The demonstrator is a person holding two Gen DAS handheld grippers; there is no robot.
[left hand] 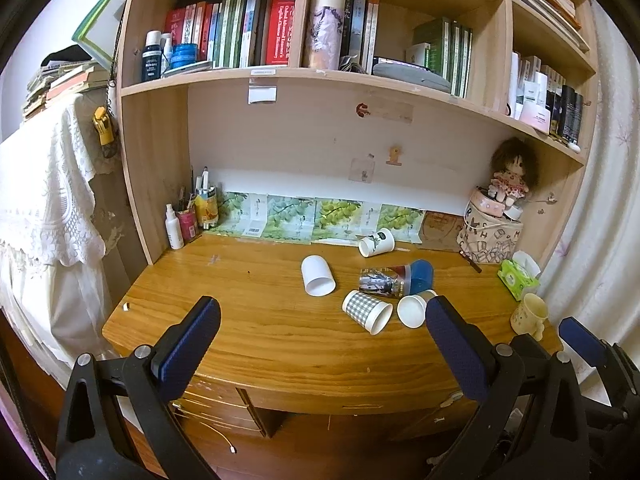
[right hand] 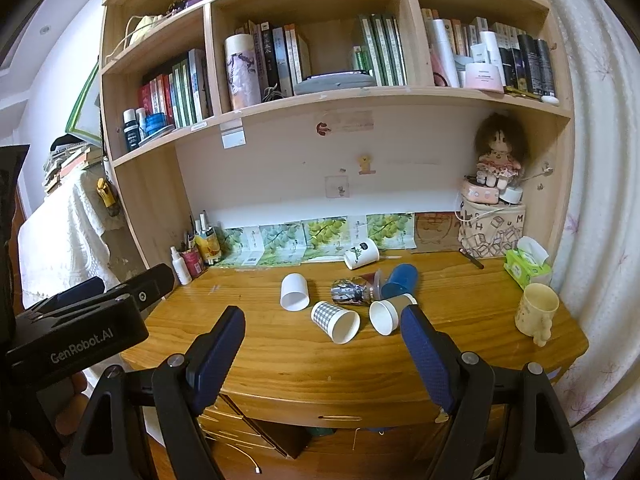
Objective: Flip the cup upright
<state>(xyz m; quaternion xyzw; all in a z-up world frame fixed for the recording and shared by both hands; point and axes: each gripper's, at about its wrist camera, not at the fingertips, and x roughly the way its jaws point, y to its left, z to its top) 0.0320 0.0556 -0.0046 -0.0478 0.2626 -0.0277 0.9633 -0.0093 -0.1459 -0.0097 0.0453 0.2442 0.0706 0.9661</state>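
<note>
Cups lie tipped in a cluster at centre frame on the desk [right hand: 280,364], the checked cup [right hand: 335,321] nearest; both grippers (left gripper [left hand: 320,344], right gripper [right hand: 322,350]) hang spread wide and empty, so a careless reach could roll neighbours away.

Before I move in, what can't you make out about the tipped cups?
- Small white cup: far end behind the left tongs' finger, left wrist view.
- Blue cup: mouth faces away, both views.
- Printed cup: print too small to read.
</note>
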